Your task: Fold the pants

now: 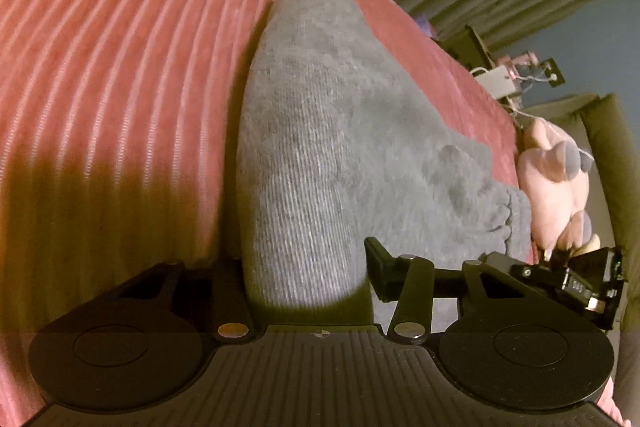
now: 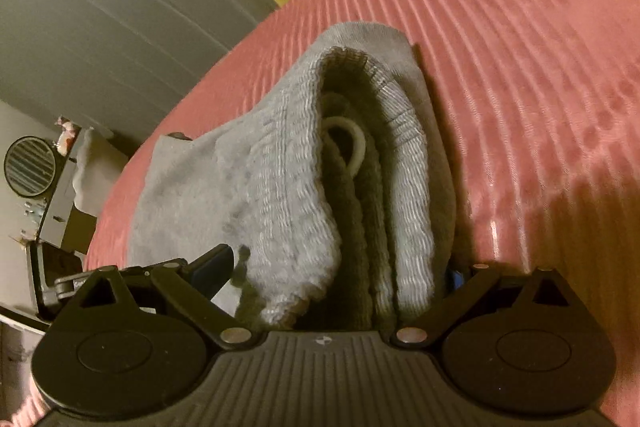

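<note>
Evidently the grey sweatpants (image 1: 320, 131) are held at two ends so that the garment can be carried or laid over itself in a fold. They lie on a pink ribbed bedspread (image 1: 120, 47), and part of the fabric is gathered up into each gripper.

Seen from the left wrist, a thick roll of grey knit rises between the jaws of the left gripper (image 1: 308, 279). The right finger is seen touching the roll's side and the left finger is hidden behind the cloth, so the jaws are judged to be pinching the fabric. Beyond them the cloth runs forward and to the right across the bed.

Seen from the right wrist, the ribbed waistband (image 2: 360, 155) is doubled over and drawn back into the jaws of the right gripper (image 2: 340, 279), with a white drawstring loop (image 2: 348, 143) showing in the crease. The jaws stand fairly wide and the bundle fills the gap; whether the pads actually press on it cannot be told, since both are largely hidden.

To the right of the left gripper, past the edge of the bed, a pink plush toy (image 1: 556, 179) is seen.
</note>
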Action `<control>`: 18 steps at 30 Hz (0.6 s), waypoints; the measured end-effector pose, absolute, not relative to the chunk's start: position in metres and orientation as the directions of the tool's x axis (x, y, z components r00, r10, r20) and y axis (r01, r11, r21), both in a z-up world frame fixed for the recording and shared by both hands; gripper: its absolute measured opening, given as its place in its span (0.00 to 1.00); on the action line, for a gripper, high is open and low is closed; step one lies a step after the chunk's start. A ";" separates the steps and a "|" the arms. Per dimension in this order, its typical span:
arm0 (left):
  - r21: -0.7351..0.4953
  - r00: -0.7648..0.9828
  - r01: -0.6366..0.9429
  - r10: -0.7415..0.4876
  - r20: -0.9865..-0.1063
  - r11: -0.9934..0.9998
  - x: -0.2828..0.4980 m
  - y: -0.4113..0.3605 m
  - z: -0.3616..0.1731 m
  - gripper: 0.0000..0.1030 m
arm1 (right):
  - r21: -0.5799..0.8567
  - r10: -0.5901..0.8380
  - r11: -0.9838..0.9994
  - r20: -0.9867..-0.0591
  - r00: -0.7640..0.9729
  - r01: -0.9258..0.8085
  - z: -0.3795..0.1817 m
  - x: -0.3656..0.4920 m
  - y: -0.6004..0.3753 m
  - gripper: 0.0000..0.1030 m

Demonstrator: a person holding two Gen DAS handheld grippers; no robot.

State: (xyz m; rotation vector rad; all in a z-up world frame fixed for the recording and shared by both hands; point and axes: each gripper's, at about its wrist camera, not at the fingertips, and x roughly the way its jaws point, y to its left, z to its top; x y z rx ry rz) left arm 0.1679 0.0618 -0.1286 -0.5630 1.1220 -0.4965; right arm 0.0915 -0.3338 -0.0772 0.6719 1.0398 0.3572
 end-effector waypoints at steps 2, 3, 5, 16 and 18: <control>-0.631 0.371 0.103 -0.618 -0.693 0.769 0.164 0.058 -0.122 0.33 | 0.632 0.552 0.774 -0.705 0.445 0.042 -0.072 0.101 -0.327 0.96; -0.617 0.379 0.100 -0.603 -0.702 0.781 0.161 0.057 -0.118 0.31 | 0.613 0.532 0.789 -0.718 0.449 0.044 -0.069 0.100 -0.323 0.95; -0.581 0.406 0.117 -0.573 -0.712 0.805 0.156 0.050 -0.108 0.28 | 0.539 0.475 0.842 -0.747 0.464 0.006 -0.058 0.094 -0.310 0.79; -0.523 0.505 0.273 -0.583 -0.636 0.807 0.157 0.012 -0.047 0.27 | 0.641 0.511 0.767 -0.595 0.621 -0.017 -0.003 0.087 -0.319 0.60; -0.552 0.526 0.259 -0.595 -0.607 0.792 0.166 0.014 -0.038 0.27 | 0.642 0.504 0.766 -0.568 0.651 -0.034 0.009 0.090 -0.324 0.60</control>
